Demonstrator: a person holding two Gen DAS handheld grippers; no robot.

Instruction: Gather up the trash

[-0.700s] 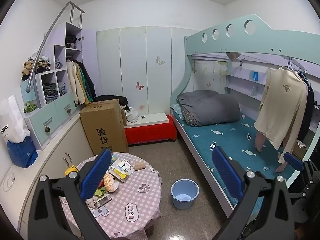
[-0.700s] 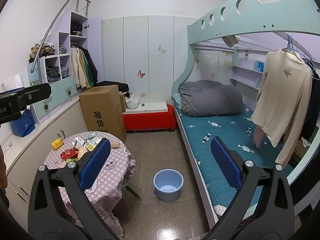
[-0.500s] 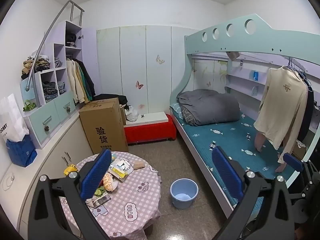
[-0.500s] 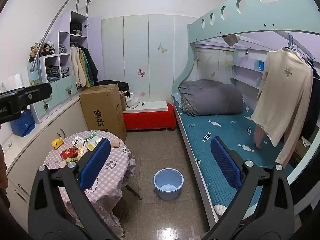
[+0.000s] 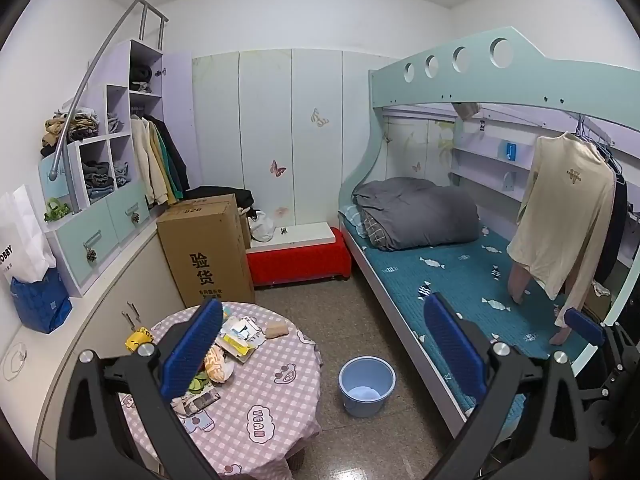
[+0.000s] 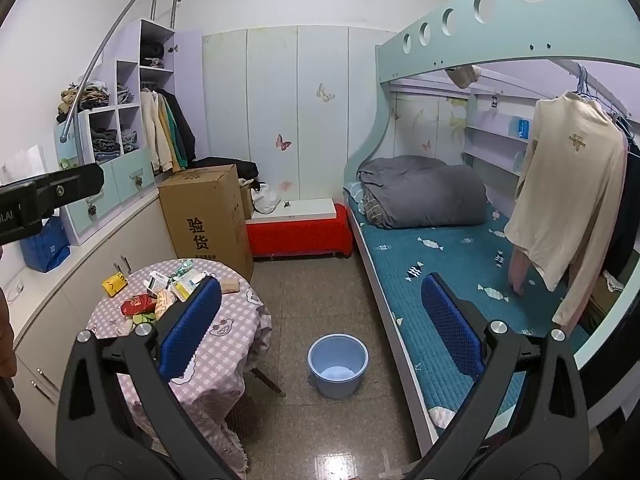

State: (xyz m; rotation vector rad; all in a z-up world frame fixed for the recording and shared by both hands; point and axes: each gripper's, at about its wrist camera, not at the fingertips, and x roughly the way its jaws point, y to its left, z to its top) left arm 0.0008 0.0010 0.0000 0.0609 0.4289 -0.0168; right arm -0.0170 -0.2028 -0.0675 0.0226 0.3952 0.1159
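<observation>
Jaws: both sets spread wide and carrying nothing; left gripper [image 5: 324,344] and right gripper [image 6: 320,326] are held high in the room, well apart from any item. Trash, location: a loose heap of wrappers and packets [image 5: 230,344] on the round table with the pink checked cloth [image 5: 272,412], at the lower left of both views. Contents, as far as legible: a yellow packet [image 6: 115,283] lying apart near the table's far edge, a red wrapper [image 6: 136,305], white and yellow cartons [image 6: 184,284], a tan block [image 5: 277,329] at the heap's right side; smaller scraps too blurred to name. Receptacle, presumed: a light blue bucket [image 6: 337,364] on the tiled floor between table and bunk bed [image 6: 460,248], upright; only a pale patch shows at its bottom, whether liner or litter cannot be told. Progress, judged: collection apparently not begun, since the whole heap sits on the table. Remaining: every piece to be picked up and dropped into the bucket.
</observation>
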